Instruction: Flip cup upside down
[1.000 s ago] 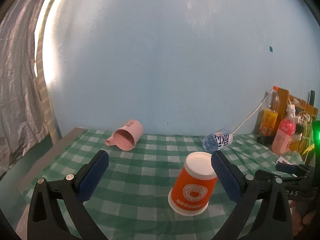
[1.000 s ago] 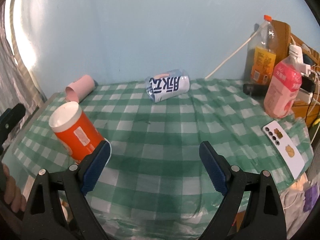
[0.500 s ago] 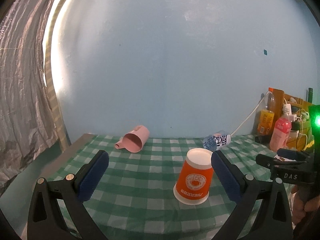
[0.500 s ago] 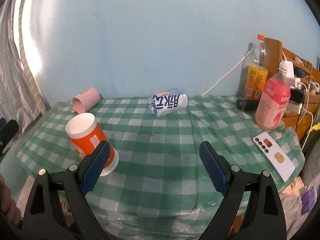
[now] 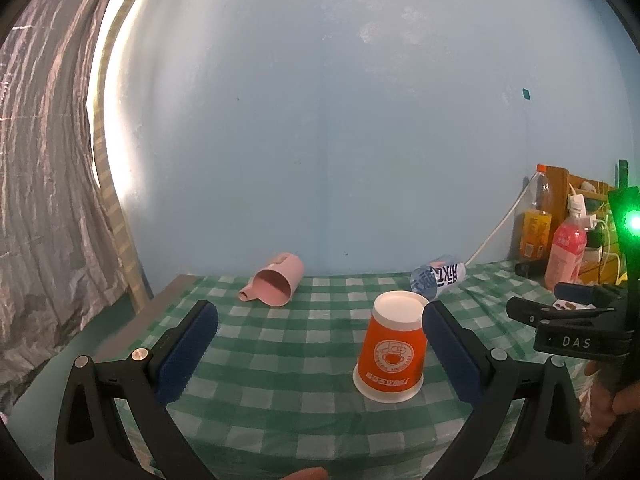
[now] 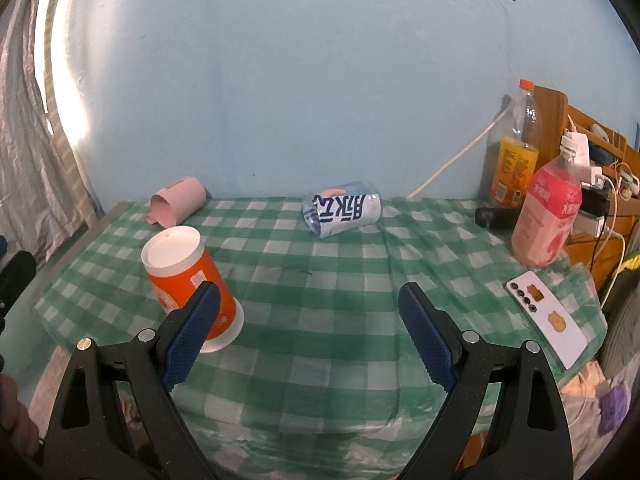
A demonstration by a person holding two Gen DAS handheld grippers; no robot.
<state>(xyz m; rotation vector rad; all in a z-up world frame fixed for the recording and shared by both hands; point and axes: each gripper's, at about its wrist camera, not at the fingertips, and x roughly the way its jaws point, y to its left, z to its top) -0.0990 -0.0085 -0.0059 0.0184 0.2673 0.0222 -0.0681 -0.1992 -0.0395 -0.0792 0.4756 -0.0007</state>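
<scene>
An orange paper cup point(image 5: 390, 346) stands upside down, rim on the green checked tablecloth point(image 5: 288, 360), white base up. It also shows at the left in the right wrist view point(image 6: 188, 280). My left gripper point(image 5: 320, 354) is open and empty, held back from the table's near edge; the cup sits just inside its right finger point(image 5: 452, 354). My right gripper point(image 6: 308, 332) is open and empty, to the right of the cup; its left finger point(image 6: 190, 336) overlaps the cup in the view.
A pink mug point(image 5: 276, 284) lies on its side at the back left. A blue-and-white cup point(image 6: 342, 208) lies on its side at the back. Two drink bottles point(image 6: 546, 216) and a phone point(image 6: 546, 322) are at the right.
Both grippers have pulled back and up from the table; the cup looks smaller and farther. The cup stays upside down in place.
</scene>
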